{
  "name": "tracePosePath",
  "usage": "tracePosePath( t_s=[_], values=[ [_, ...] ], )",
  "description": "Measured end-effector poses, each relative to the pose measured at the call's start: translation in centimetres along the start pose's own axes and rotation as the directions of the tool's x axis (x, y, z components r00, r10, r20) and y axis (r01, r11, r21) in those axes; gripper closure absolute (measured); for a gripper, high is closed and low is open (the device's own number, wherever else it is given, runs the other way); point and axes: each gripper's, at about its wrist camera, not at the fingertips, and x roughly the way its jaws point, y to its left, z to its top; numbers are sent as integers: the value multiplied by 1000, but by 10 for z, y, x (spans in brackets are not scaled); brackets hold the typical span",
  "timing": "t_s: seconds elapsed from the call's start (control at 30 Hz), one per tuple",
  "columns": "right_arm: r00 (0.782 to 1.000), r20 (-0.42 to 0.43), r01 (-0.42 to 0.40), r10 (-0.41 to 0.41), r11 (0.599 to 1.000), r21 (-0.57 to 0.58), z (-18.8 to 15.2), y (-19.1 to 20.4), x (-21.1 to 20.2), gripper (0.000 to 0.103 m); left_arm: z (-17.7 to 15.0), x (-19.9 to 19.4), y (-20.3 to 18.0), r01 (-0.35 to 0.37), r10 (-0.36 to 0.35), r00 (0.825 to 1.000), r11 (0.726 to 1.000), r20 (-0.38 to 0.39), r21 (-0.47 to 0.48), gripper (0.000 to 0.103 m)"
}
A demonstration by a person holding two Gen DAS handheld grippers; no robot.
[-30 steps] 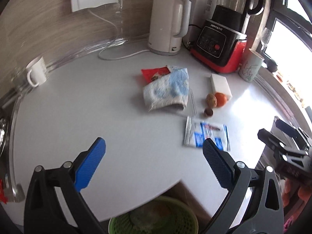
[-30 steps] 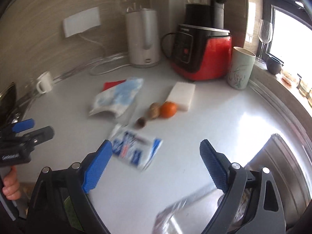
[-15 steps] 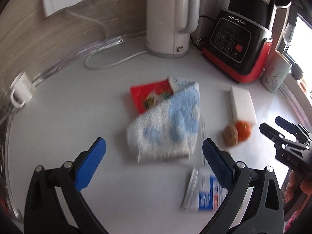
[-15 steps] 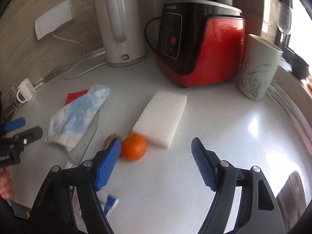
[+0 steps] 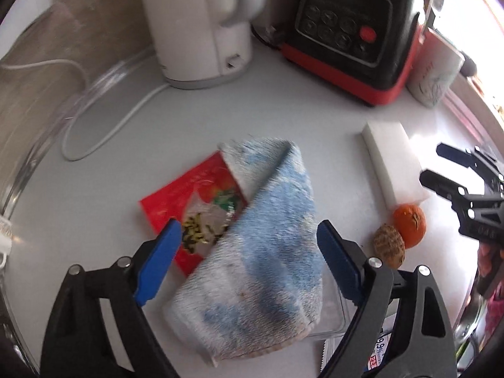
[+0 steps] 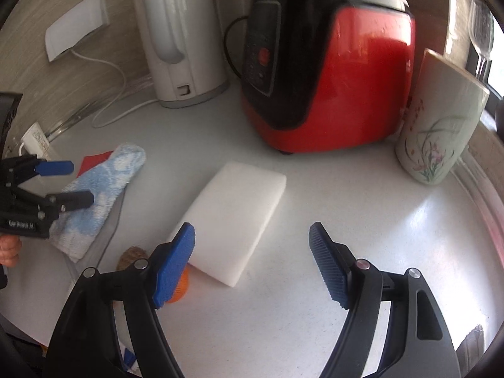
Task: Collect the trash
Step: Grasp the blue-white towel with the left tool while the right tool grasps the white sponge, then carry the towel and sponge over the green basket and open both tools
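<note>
White counter (image 5: 104, 189): red wrapper (image 5: 176, 195) mid-counter, part-hidden under blue towel (image 5: 267, 239), long axis near-left to far-right. "GenRobot.AI" on left gripper (image 6: 67, 184), wide, closing, holding nothing; right gripper (image 6: 252, 239) wide, empty.

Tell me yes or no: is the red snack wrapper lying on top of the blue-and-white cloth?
No. In the left wrist view the cloth drapes over one end of the red wrapper, which lies flat on the counter beneath it.

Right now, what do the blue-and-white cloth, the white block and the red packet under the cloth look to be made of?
Cloth: terry-type woven fabric, matte, with a fuzzy looped nap and soft folds. White block: likely foam sponge, matte, with rounded edges and no print. Red packet: thin plastic film, glossy, with glare and a clear window; foil lining cannot be told.
</note>
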Motion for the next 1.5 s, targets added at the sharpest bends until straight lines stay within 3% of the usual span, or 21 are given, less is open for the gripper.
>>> tracePosePath(
  t_s=[0.33, 0.5, 0.77, 0.87, 1.13, 1.3, 1.37, 1.4, 1.43, 1.5],
  values=[
    [1000, 0, 4, -4, 1000, 22, -1, -14, 2, 28, -1, 9, -13, 47, -46, 999, 998, -25, 40, 72],
    [1000, -4, 5, -4, 999, 40, -4, -19, 0, 28, 1, 8, -10, 95, -94, 995, 995, -27, 21, 87],
    [1000, 12, -8, 7, 995, 94, 0, -16, -4, 28, 2, -16, -10, 107, -108, 994, 994, 33, 8, 89],
    [1000, 9, 3, -4, 994, 106, 6, -7, 1, 23, 4, -34, -9, 119, -118, 990, 993, 77, -16, 89],
    [990, -58, 133, -127, 983, 124, 20, 23, 29, 19, 1, -81, 10, 124, -103, 978, 986, 180, -109, 89],
    [977, -105, 200, -188, 972, 121, 20, 39, 43, 19, -14, -107, 20, 87, -48, 975, 981, 215, -176, 89],
    [974, -112, 210, -196, 969, 127, 19, 41, 48, 22, -23, -116, 24, 83, -35, 974, 974, 223, -209, 89],
    [974, -116, 210, -196, 969, 129, 18, 42, 50, 35, -27, -118, 25, 83, -32, 973, 972, 227, -219, 89],
    [973, -108, 219, -206, 968, 121, 18, 43, 49, 41, -31, -122, 25, 78, -24, 973, 970, 230, -230, 89],
    [974, -111, 210, -198, 970, 119, 19, 43, 49, 42, -44, -130, 27, 62, -2, 972, 966, 234, -251, 89]
  ],
)
